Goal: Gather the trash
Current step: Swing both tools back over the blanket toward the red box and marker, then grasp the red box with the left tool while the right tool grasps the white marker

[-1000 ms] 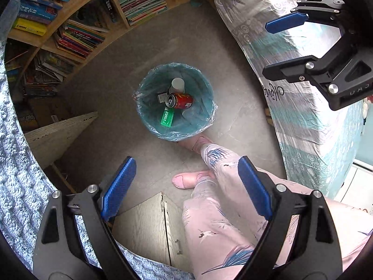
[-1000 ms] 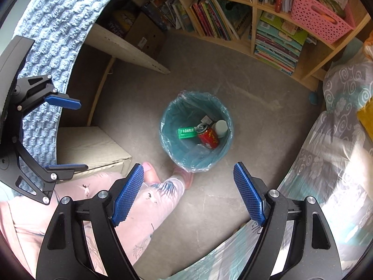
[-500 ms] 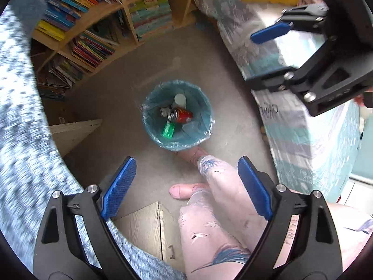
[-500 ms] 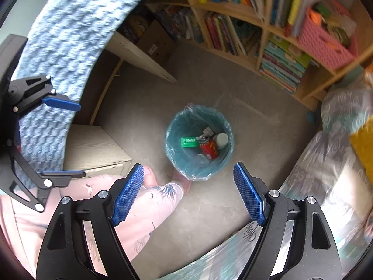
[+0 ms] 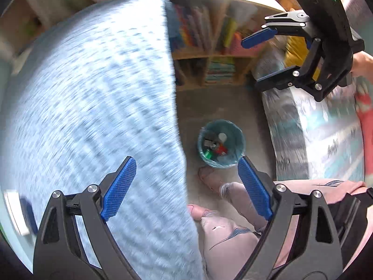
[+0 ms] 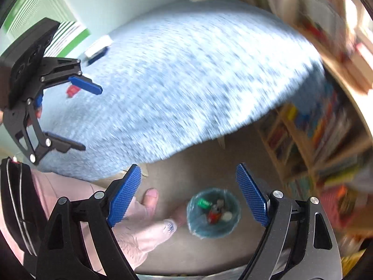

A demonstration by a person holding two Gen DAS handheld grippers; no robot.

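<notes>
A teal-lined trash bin stands on the grey floor, holding a red can, a green packet and a white cup; it also shows in the right wrist view. My left gripper is open and empty, high above the floor beside the blue-covered table. My right gripper is open and empty, also high above the bin. On the table in the right wrist view lie a small red item and a white and blue item, both blurred.
A bookshelf stands behind the bin. A bed with a patterned cover is at the right. The person's pink-trousered legs and feet are next to the bin. The views are motion-blurred.
Both grippers have risen and tilted up from the bin towards the blue table top. The bin looks smaller and lower in both views. Both stay open.
</notes>
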